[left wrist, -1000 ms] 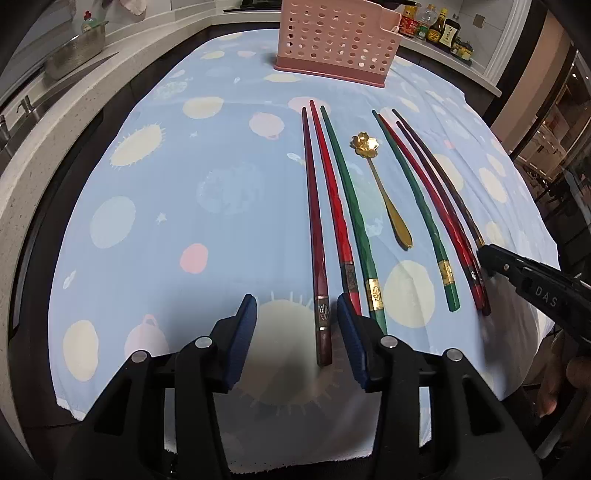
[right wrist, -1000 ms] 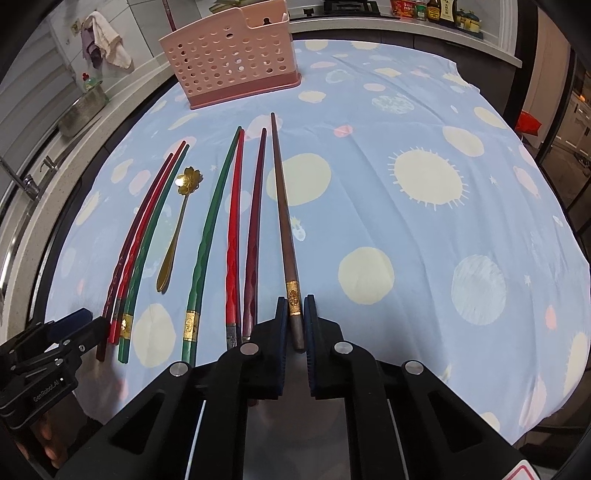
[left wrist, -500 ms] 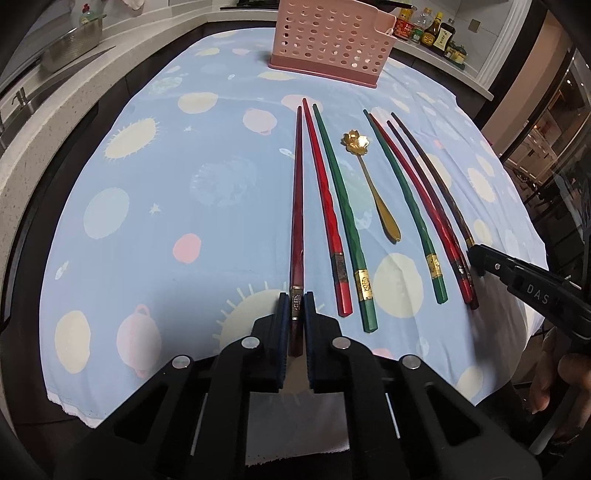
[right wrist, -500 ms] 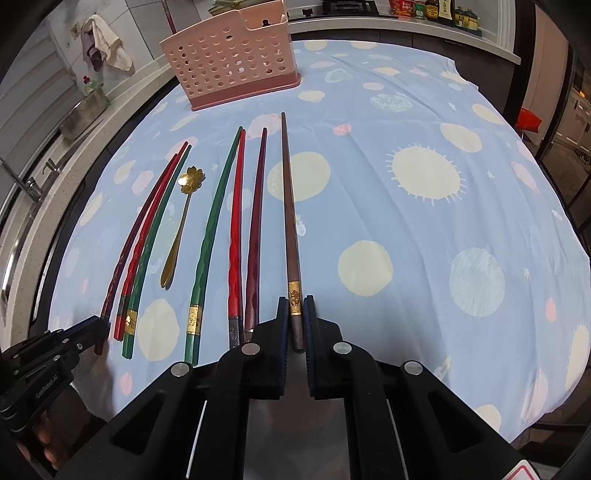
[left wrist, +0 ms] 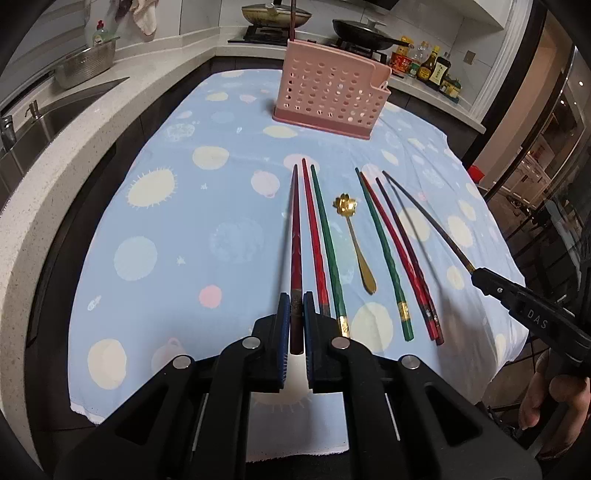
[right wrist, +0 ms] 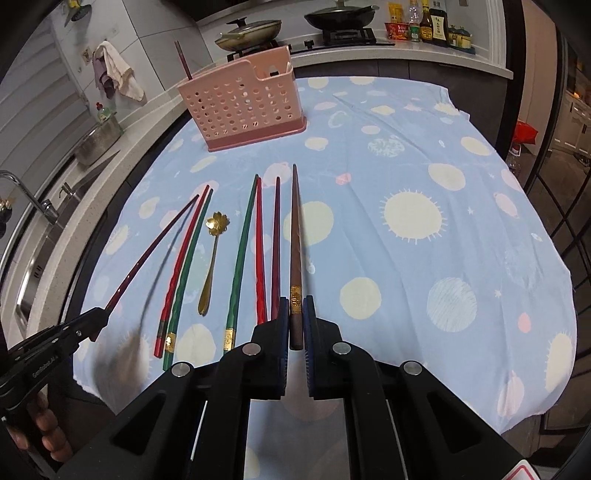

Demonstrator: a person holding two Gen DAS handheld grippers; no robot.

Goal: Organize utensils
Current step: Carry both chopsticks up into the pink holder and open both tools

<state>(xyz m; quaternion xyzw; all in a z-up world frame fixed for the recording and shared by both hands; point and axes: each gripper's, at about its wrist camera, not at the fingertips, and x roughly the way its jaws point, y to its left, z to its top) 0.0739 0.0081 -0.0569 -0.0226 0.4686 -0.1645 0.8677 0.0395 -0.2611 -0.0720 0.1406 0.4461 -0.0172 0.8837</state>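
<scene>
My left gripper [left wrist: 295, 314] is shut on the thick end of a dark red chopstick [left wrist: 295, 229], which hangs lifted above the blue spotted cloth [left wrist: 184, 240]. My right gripper [right wrist: 295, 314] is shut on a brown chopstick [right wrist: 294, 229] with a gold band, also raised off the cloth. Between them on the cloth lie a gold flower spoon [left wrist: 354, 236] and several red, green and maroon chopsticks [left wrist: 384, 243]. A pink perforated holder [left wrist: 328, 96] stands at the far side of the table, with one chopstick [right wrist: 183, 64] upright in it.
A stone counter with a sink [left wrist: 44, 118] and a metal colander [left wrist: 85, 66] runs along the left. Pans on a stove [right wrist: 255, 31] and sauce bottles [left wrist: 428, 66] sit behind the holder. The cloth's front edge [left wrist: 295, 448] hangs just under my grippers.
The left gripper closed on the dark red chopstick. Both grippers then rose, lifting their chopsticks off the cloth, and the holder now shows fully in both views.
</scene>
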